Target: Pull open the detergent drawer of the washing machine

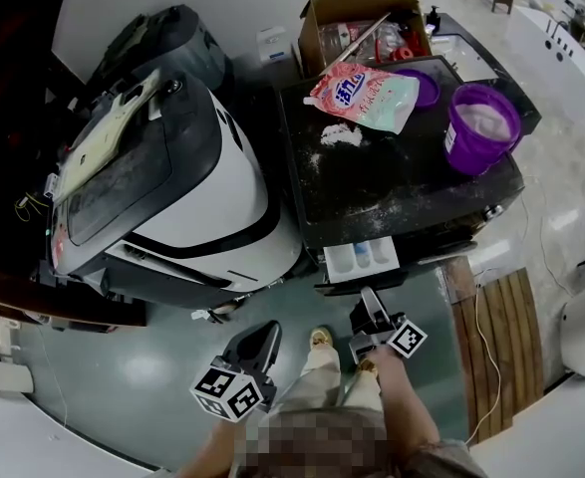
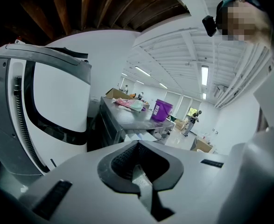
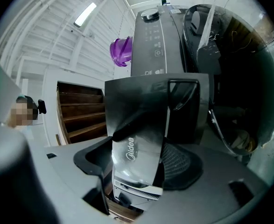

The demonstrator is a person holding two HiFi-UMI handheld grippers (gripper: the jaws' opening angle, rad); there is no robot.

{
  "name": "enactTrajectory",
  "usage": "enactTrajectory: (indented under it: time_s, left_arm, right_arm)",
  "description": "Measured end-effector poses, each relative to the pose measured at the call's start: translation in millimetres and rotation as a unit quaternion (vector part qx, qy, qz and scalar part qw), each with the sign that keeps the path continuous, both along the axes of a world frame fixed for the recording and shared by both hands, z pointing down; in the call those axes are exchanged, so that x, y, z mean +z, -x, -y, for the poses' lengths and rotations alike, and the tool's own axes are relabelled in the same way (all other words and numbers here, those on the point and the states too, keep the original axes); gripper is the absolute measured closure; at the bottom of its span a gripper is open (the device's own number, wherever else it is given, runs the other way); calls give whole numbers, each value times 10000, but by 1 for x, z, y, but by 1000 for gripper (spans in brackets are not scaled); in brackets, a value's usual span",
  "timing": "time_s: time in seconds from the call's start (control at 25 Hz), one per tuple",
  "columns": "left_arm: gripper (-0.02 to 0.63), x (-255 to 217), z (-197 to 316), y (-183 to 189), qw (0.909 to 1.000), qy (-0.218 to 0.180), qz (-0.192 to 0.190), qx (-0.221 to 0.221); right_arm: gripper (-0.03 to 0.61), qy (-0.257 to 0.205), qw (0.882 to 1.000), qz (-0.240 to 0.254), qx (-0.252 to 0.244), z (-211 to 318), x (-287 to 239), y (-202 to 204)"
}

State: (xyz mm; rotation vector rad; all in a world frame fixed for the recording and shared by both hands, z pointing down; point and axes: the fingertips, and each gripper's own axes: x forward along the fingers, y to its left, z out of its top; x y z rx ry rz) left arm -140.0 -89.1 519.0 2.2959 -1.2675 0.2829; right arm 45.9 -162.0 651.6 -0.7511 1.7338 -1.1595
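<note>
Long white ceiling strip lights (image 2: 204,74) light the far room brightly and evenly; glare spots shine on the glossy green floor (image 1: 145,369). Fisheye distortion bends every edge, corners fall black, and the left side is dim.

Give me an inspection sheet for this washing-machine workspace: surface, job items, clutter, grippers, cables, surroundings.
Surface: washing machine top, dark, dusted with spilled powder.
Job's things: detergent drawer pulled out, white compartments showing.
Clutter: detergent bag lying flat, purple bucket upright, purple lid behind the bag, all on the top.
Grippers: right gripper closed on the drawer's front panel; left gripper shut, empty, held low and away from the machine.
Cables: thin white cable on the floor at the right, beside wooden boards.
Surroundings: cardboard box beyond the machine's back edge; white-and-black machine to its left.
</note>
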Motion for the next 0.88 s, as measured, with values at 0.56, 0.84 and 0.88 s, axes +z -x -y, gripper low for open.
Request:
enactTrajectory:
  time_s: [0.56,0.84,0.88]
  left_arm:
    - [594,1,-6,-6,10000,21,-30,70]
    - [594,1,-9,-11,9999,47,-34,87]
    - [594,1,-9,-12,9999,57,-32,83]
  right_arm:
    - [272,37,10000,84,-17,-31,3,-5]
    - [270,30,10000,70,-52,-45,2,-6]
    - [270,32,10000,72,-50,-47,2,-6]
